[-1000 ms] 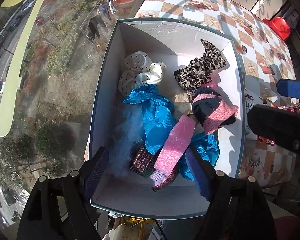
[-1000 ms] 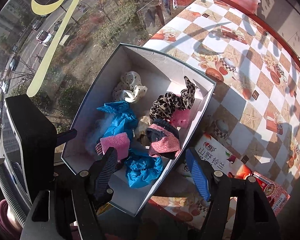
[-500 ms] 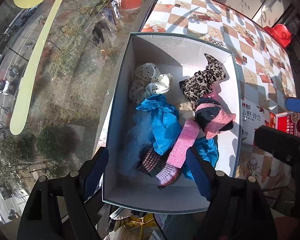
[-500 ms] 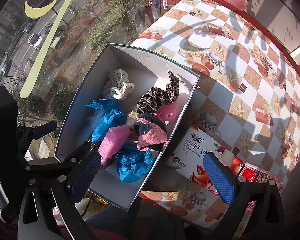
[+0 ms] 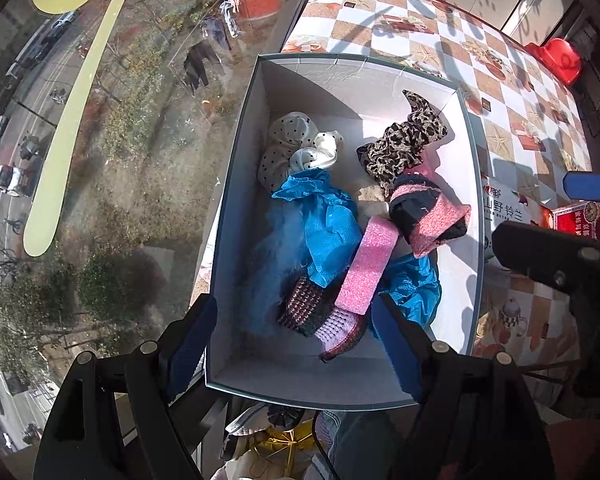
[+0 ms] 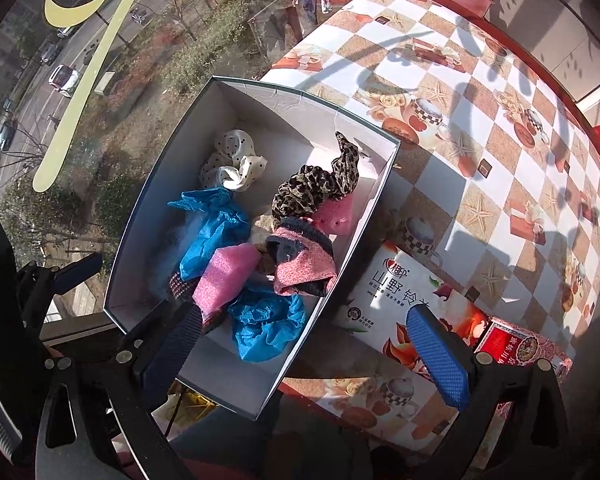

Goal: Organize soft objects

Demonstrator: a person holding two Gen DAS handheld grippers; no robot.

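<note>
Right wrist: fingers [image 6: 436,360] wide, empty.

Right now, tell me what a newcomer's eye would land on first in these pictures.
First, the white box at the table's window edge, heaped with soft things: crumpled blue cloth in the middle, a pink foam strip lying over it, a leopard-print scrunchie by the far right wall. Next, the checkered tablecloth to its right, with a printed packet beside the box.
</note>
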